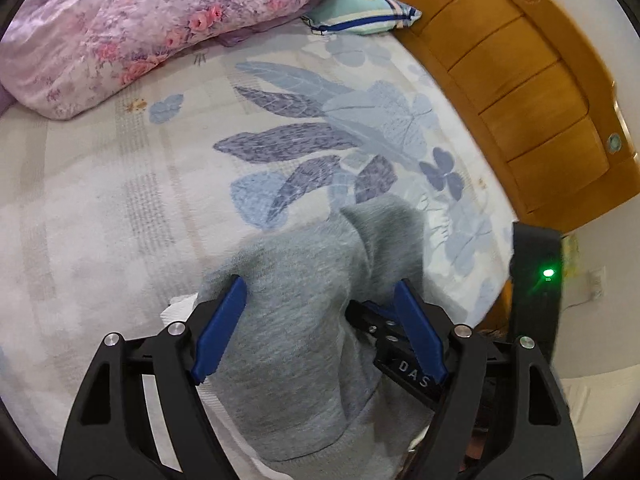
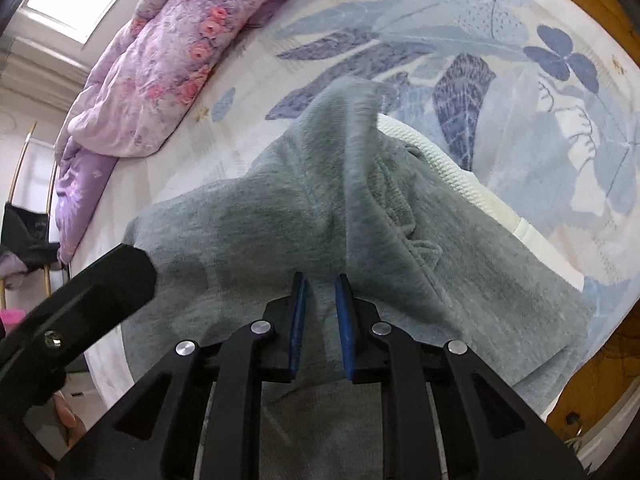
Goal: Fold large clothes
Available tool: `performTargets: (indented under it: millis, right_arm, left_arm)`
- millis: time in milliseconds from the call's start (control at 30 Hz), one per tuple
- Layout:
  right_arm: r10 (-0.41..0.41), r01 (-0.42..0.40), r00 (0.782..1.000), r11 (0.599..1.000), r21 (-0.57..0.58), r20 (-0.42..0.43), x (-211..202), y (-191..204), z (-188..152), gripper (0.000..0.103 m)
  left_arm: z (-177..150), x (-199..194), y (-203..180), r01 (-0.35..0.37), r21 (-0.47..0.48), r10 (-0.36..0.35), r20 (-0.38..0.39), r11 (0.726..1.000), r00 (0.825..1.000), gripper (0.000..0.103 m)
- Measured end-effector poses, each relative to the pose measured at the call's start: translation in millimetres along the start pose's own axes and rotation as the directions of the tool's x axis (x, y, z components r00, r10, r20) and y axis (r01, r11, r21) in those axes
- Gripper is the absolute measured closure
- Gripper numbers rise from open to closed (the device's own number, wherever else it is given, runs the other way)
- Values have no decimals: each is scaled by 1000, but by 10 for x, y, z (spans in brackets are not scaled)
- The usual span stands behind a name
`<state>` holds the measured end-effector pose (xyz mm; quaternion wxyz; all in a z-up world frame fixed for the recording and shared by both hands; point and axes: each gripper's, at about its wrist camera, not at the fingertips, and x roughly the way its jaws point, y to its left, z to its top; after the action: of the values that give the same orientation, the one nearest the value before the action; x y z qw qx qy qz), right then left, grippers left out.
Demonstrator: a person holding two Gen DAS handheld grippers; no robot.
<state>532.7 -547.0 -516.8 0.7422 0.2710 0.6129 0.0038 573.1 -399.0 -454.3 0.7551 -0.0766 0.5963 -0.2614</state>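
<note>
A grey sweatshirt-like garment (image 1: 296, 280) lies bunched on the leaf-print bedsheet (image 1: 120, 200). My left gripper (image 1: 320, 308) stands open above it, its blue pads wide apart with a hump of grey cloth between them. In the right wrist view the garment (image 2: 280, 208) rises in a ridge, with a white ribbed piece (image 2: 460, 176) showing under its far edge. My right gripper (image 2: 322, 300) is shut on a narrow fold of the grey cloth near its front edge. The right gripper's black fingers (image 1: 392, 336) show just right of the left gripper's pads.
A pink and purple floral quilt (image 1: 140, 28) is heaped at the far left of the bed. A pale green pillow (image 1: 360, 8) lies by the wooden headboard (image 1: 520, 80). A chair with dark clothes (image 2: 24, 232) stands beyond the bed's left edge.
</note>
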Motion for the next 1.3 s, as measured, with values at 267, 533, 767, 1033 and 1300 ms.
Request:
performTargets:
  millis: [267, 533, 767, 1033, 1300]
  right_arm:
    - [-156, 159, 987, 984, -75, 38, -422, 170, -220, 69]
    - [-322, 336, 941, 929, -158, 107, -792, 572, -710, 28]
    - [-338, 359, 932, 909, -210, 131, -926, 1196, -1385, 18]
    - [-381, 424, 901, 875, -236, 205, -1058, 2012, -2294, 11]
    - [-362, 425, 895, 870, -251, 262, -1317, 2668, -2984, 10]
  left_arm:
    - [-279, -554, 320, 88, -112, -84, 41, 990, 996, 13]
    - [-810, -942, 886, -64, -194, 73, 39, 979, 997, 8]
    - [-1328, -1281, 1250, -239, -125, 240, -4, 963, 971, 8]
    - [-1971, -1967, 1596, -230, -64, 233, 47, 971, 971, 6]
    - [-2477, -2889, 1938, -229, -82, 238, 133, 970, 962, 5]
